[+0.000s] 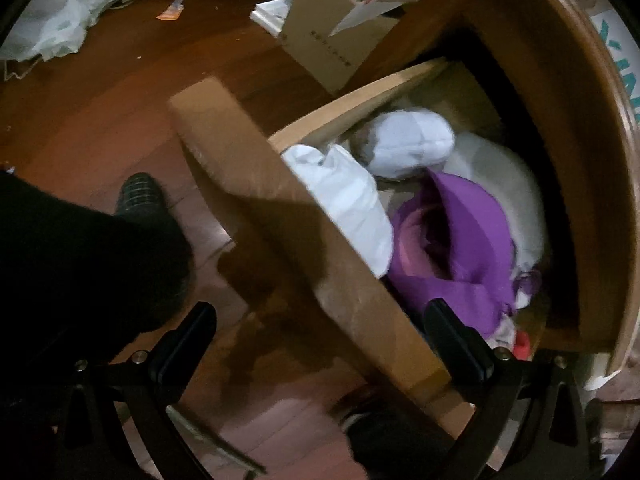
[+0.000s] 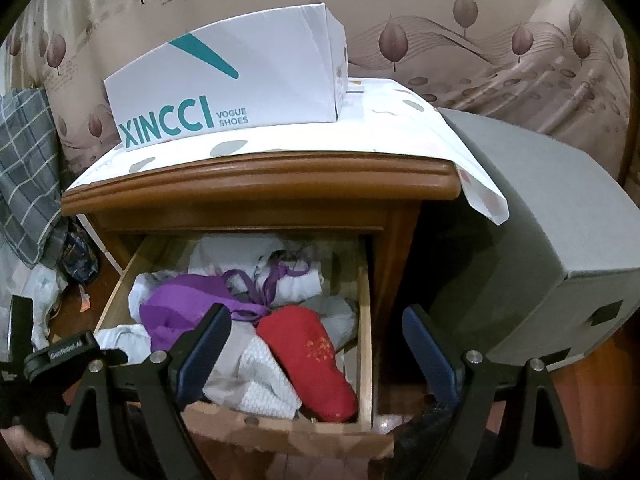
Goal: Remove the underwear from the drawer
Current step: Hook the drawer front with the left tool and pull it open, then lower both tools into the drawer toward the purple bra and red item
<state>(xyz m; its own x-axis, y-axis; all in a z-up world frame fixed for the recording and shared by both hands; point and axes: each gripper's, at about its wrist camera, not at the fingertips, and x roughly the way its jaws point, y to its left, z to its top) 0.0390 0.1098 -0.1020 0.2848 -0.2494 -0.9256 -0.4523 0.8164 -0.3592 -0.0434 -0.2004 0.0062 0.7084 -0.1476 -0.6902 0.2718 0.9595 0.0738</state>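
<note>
The wooden drawer of a nightstand is pulled out and stuffed with clothing. A purple undergarment with thin straps lies on top at the left, also seen as the purple undergarment from above. Beside it lie a red fabric piece and several white and grey cloths. My right gripper hovers open over the drawer's front, with nothing between its fingers. My left gripper is open too, straddling the drawer front from above and holding nothing.
A white XINCCI shoe box sits on the nightstand top. A grey box stands close on the right. On the wooden floor are a cardboard box, plastic bags and a person's slippered foot.
</note>
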